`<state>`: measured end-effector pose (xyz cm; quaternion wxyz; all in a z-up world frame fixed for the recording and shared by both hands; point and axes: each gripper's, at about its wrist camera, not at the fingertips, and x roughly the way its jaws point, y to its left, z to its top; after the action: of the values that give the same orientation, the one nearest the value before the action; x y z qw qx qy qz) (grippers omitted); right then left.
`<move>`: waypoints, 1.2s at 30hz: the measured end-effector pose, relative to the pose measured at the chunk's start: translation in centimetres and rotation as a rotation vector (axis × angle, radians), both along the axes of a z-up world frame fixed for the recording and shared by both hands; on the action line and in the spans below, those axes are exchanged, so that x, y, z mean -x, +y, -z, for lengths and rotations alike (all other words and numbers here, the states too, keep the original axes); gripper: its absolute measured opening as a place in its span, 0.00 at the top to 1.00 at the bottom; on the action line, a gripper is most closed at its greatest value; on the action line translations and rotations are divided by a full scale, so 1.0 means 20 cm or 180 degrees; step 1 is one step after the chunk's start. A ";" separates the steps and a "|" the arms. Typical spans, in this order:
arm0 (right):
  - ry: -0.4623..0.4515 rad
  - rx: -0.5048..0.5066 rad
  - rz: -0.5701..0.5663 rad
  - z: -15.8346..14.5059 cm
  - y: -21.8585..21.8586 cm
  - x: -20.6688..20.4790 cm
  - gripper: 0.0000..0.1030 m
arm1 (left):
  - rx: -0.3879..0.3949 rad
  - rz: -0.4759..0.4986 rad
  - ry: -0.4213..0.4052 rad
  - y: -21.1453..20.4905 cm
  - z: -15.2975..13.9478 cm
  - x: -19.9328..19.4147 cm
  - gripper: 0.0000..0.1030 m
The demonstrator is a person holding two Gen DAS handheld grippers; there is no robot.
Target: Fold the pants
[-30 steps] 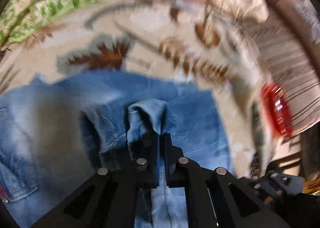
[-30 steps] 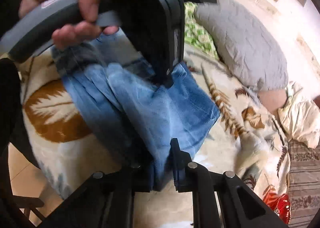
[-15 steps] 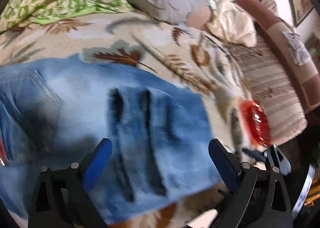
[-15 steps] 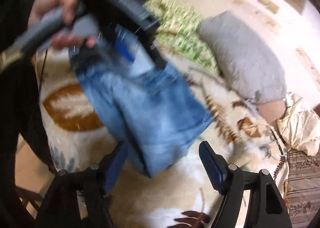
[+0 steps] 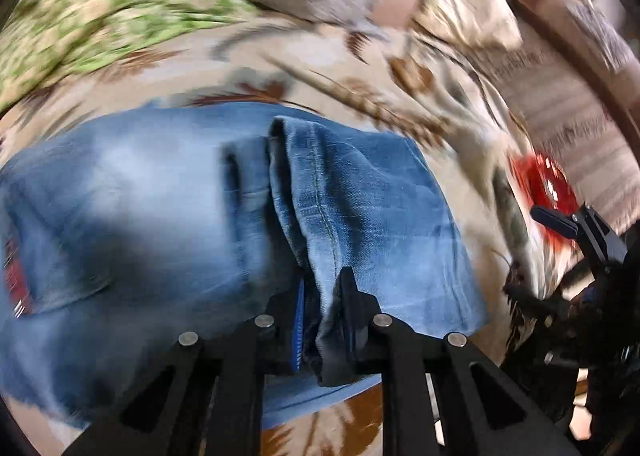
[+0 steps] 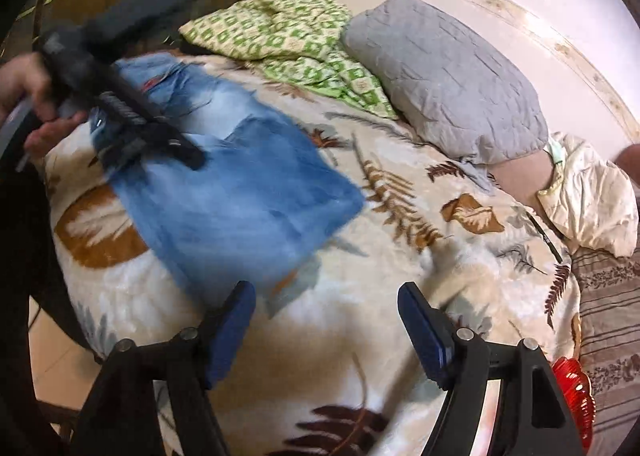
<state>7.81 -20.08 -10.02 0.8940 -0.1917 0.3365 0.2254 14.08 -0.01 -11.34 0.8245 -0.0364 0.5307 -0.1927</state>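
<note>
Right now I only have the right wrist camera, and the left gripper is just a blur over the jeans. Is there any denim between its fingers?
Observer: Yes. In the left wrist view the left gripper is closing, with a raised fold of the jeans between its fingers.
Operator: What does that fold look like from there?
Observer: It stands up as a ridge above the flat denim. A stitched seam runs down it into the jaws, and its far end looks like a leg hem.
</note>
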 end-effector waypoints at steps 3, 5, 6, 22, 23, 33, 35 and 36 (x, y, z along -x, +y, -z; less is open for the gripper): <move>0.0096 -0.0298 0.0036 -0.07 -0.01 -0.14 0.25 | -0.0099 0.0013 0.0241 0.04 0.12 -0.01 0.84; 0.0241 -0.0437 -0.0029 -0.11 0.03 -0.27 0.25 | -0.0119 -0.0001 0.0168 0.02 0.13 0.00 0.83; 0.0316 -0.0438 -0.0048 -0.11 0.06 -0.32 0.25 | -0.0134 -0.0025 0.0158 0.02 0.13 0.00 0.83; 0.1117 -0.0376 0.0321 0.26 0.24 -0.78 0.46 | 0.0011 -0.0076 -0.0006 0.08 0.13 0.05 0.83; 0.1086 -0.0348 0.0323 0.27 0.25 -0.78 0.46 | -0.0003 -0.0078 -0.0024 0.07 0.14 0.05 0.83; 0.0854 -0.0598 0.0418 0.10 0.12 -0.69 0.00 | -0.0398 -0.0598 -0.0676 0.12 0.00 0.17 0.00; 0.0746 -0.0683 0.0379 0.02 0.10 -0.65 0.00 | -0.0490 -0.0671 -0.0803 0.13 -0.05 0.20 0.00; 0.0721 -0.0710 0.0377 -0.01 0.09 -0.64 0.00 | -0.0535 -0.0725 -0.0819 0.13 -0.07 0.21 0.00</move>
<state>20.65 -18.34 -9.92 0.8778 -0.0445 0.4188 0.2284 9.81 2.67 -9.92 0.9022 -0.0023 0.4276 -0.0562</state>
